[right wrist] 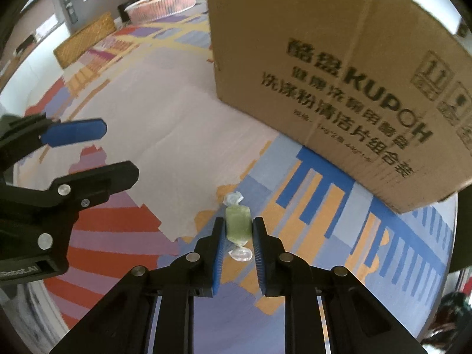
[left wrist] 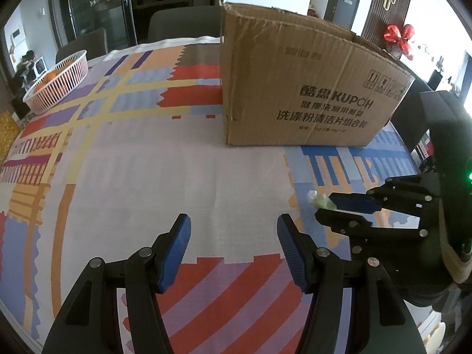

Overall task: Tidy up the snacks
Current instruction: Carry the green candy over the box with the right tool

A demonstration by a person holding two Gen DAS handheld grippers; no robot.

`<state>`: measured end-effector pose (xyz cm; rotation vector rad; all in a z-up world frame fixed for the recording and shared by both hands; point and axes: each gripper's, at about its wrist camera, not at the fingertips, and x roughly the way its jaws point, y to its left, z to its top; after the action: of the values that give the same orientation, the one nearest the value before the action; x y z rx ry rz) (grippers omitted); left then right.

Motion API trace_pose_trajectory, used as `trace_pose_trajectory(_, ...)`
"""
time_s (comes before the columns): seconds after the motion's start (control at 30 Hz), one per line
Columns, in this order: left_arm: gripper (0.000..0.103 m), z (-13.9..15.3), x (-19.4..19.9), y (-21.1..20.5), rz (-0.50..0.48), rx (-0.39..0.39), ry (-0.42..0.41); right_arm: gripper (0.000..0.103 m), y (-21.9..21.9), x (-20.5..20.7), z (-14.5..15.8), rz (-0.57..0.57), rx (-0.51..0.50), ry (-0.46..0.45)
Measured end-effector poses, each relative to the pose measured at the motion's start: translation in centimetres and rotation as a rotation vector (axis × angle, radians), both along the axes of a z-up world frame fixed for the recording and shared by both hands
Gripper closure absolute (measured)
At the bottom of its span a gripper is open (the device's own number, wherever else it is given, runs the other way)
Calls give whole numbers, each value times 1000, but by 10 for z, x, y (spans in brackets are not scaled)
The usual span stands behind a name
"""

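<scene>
A small green candy in a clear twisted wrapper (right wrist: 237, 224) lies on the patterned tablecloth, and my right gripper (right wrist: 237, 230) is shut on it, a blue pad pressed against each side. In the left wrist view the same candy (left wrist: 321, 200) peeks out at the tip of the right gripper (left wrist: 326, 206), low on the right. My left gripper (left wrist: 233, 230) hovers open above the cloth with nothing between its fingers; it also shows at the left of the right wrist view (right wrist: 118, 150). A brown cardboard box (left wrist: 298, 88) with printed lettering stands open-topped behind both grippers.
A white slatted basket (left wrist: 59, 81) holding oranges sits at the far left of the table. The box (right wrist: 339, 73) looms close over the right gripper. Dark chairs (left wrist: 183, 23) stand beyond the far table edge. The tablecloth (left wrist: 177, 162) stretches bare between the box and my left gripper.
</scene>
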<state>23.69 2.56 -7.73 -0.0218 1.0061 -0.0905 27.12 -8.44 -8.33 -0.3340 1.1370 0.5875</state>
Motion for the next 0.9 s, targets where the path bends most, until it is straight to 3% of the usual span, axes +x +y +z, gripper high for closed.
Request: trace_pose_trajectory(0.9,43,106,18,-19,-62,1,-251,83,-50,-7,128,-269,148,-346)
